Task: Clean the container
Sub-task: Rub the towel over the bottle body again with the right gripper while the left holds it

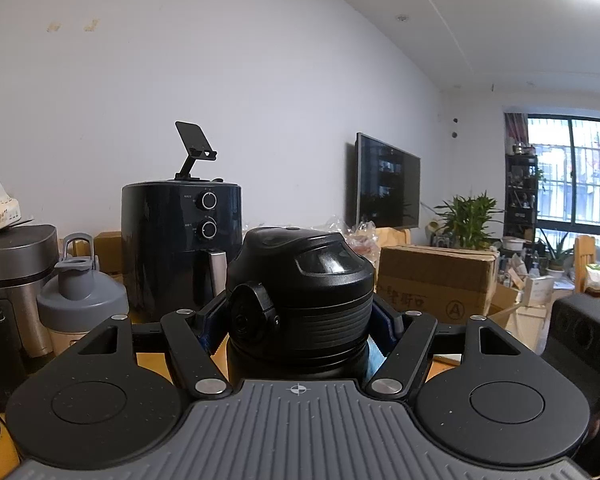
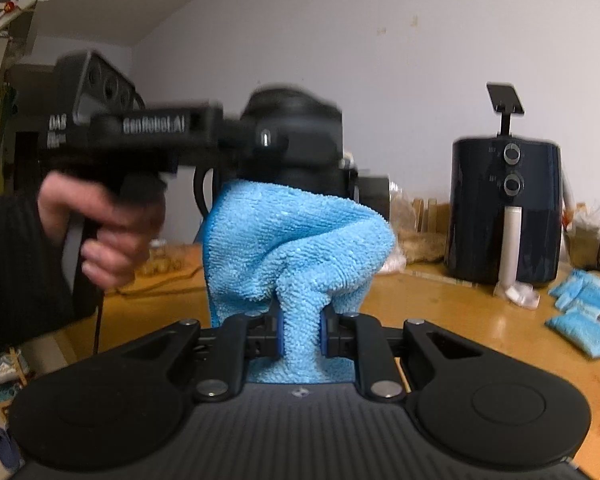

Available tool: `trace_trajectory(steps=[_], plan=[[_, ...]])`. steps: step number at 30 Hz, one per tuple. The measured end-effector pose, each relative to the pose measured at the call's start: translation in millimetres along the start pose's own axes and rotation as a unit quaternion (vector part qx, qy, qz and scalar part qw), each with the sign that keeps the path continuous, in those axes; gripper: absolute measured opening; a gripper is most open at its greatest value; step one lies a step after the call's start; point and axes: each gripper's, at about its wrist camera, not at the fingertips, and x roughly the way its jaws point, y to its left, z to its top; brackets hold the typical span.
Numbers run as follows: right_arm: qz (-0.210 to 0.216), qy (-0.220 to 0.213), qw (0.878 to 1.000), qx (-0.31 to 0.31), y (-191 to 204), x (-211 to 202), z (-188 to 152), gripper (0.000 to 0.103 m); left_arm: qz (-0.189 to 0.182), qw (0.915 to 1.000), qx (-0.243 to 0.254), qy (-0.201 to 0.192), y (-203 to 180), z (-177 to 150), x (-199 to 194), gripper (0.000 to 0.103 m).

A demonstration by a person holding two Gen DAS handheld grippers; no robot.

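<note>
Between the fingers of the left gripper: black bottle, upright, capped, clamped at the ribbed neck just under the lid, held clear above the wooden table. Just beyond the left finger: black air fryer with a phone stand on top; further left, grey shaker cup. Beyond the right finger: cardboard box, with a wall-mounted television above it.

Between the fingers of the right gripper: blue microfibre cloth, pinched narrow at a gathered fold, spreading upward from the tips and pressed against the bottle's body below the cap. Left of the cloth: a hand on the left gripper's handle, blurred. Right of the right gripper: air fryer on the table, blue packets near the edge.
</note>
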Motion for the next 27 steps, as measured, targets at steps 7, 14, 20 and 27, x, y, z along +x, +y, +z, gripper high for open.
trace_trajectory(steps=[7,14,20,27], plan=[[0.006,0.043,0.999,0.001,-2.4,9.7,-18.4,0.009,0.000,1.0000,-0.001,-0.001,-0.9,-1.7,-1.4,0.068],[0.010,0.102,0.995,-0.004,-3.3,24.3,-31.0,0.009,0.000,1.0000,-0.001,0.000,-0.8,-1.4,-2.0,0.068],[0.007,0.103,0.995,-0.005,-1.9,25.3,-32.6,0.010,-0.001,1.0000,0.000,0.000,-2.7,-1.0,-1.9,0.068],[0.004,0.063,0.998,0.003,-1.4,15.2,-25.4,0.010,-0.001,1.0000,0.001,0.000,-3.6,-0.4,-2.7,0.068]])
